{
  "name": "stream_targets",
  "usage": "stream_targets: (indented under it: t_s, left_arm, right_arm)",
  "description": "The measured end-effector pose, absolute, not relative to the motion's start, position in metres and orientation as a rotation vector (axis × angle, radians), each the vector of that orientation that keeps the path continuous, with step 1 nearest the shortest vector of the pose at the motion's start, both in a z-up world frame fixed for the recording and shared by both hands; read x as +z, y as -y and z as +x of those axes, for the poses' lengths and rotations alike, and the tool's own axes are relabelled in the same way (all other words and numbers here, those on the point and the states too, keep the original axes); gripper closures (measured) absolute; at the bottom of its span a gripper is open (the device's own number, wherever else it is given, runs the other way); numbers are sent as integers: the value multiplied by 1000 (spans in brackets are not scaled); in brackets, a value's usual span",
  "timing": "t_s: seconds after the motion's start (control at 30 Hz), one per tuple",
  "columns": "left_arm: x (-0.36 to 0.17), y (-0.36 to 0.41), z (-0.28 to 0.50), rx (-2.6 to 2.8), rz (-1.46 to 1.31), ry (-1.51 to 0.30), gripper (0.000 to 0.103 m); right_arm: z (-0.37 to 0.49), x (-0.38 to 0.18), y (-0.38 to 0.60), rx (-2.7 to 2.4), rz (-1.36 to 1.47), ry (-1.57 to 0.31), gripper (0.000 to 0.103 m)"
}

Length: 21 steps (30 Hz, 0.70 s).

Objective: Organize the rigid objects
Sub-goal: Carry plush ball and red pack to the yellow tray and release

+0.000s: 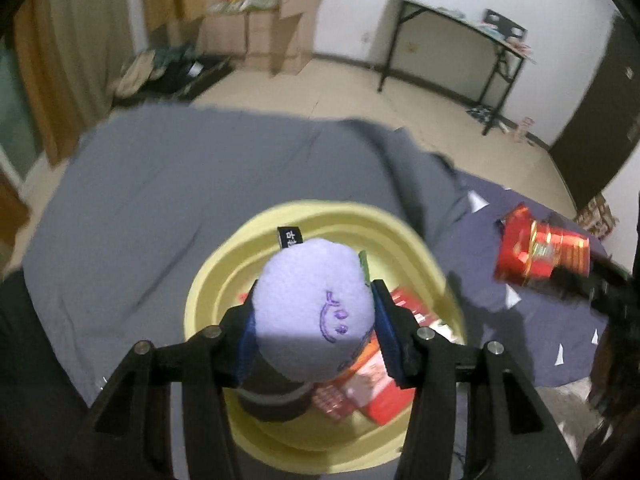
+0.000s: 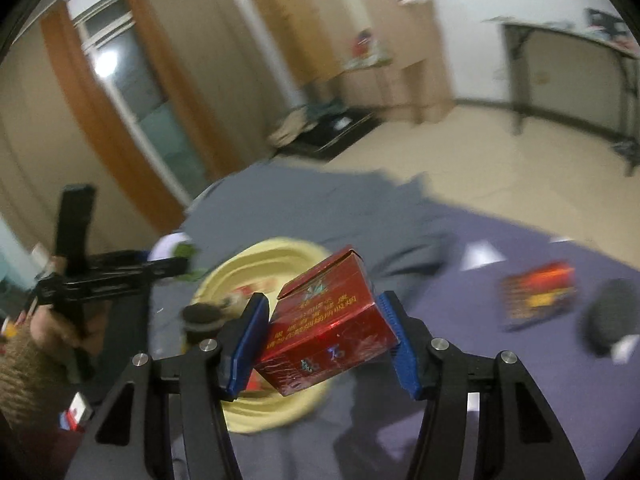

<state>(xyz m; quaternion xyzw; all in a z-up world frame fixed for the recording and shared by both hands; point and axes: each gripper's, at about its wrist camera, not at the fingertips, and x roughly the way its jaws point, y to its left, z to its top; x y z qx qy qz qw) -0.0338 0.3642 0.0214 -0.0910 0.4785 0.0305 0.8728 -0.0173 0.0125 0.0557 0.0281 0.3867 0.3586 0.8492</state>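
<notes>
My left gripper (image 1: 314, 316) is shut on a lilac plush toy (image 1: 312, 304) and holds it over a yellow basin (image 1: 224, 276) on the grey bedsheet. Red boxes (image 1: 380, 384) and a dark round object (image 1: 276, 400) lie in the basin. My right gripper (image 2: 324, 332) is shut on a red carton (image 2: 328, 328), held tilted above the near edge of the basin (image 2: 280, 252). In the left wrist view the same carton (image 1: 540, 248) shows at the right. The left gripper (image 2: 120, 268) shows at the left of the right wrist view.
Another red packet (image 2: 536, 296) and a dark round object (image 2: 612, 320) lie on the purple sheet to the right. A black-legged table (image 1: 452, 32) stands by the far wall. Cardboard boxes (image 1: 272, 28) stand at the back.
</notes>
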Motion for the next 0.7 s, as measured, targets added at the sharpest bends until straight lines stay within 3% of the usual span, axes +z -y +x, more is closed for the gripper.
stream_targets:
  t_s: [0.17,0.4,0.43,0.5,0.53,0.57,0.63,0.7]
  left_arm:
    - [-28,-388,-20,98,-255,-1075,51]
    - [-54,-388,-17,116,-278,-1105,49]
    - [-55,-388,-16,119,-276,-1103,46]
    - [-56,-392,-17,137,-252,-1093,31]
    - [-53,-391,-18,149,-243,-1085,16]
    - [-51,-391,-19,156,-239,-1071,7]
    - [-39,-390,-23,155,-242,-1035,2]
    - [-24,-386,-22,143,-256,-1013,0]
  right_arm:
    - [-20,4,-79,827,-13,-892,47]
    - [4,-40,-103,807,-57,-947,47]
    - [3,-40,-103,811,-57,-940,47]
    - [1,-38,-107,817,-61,-936,45]
    - [3,-39,-107,818,-68,-938,44]
    - [1,-38,-107,817,-73,-940,41]
    - [-13,-24,-113,821,-72,-932,15]
    - [-19,-10,-106,817,-71,-898,6]
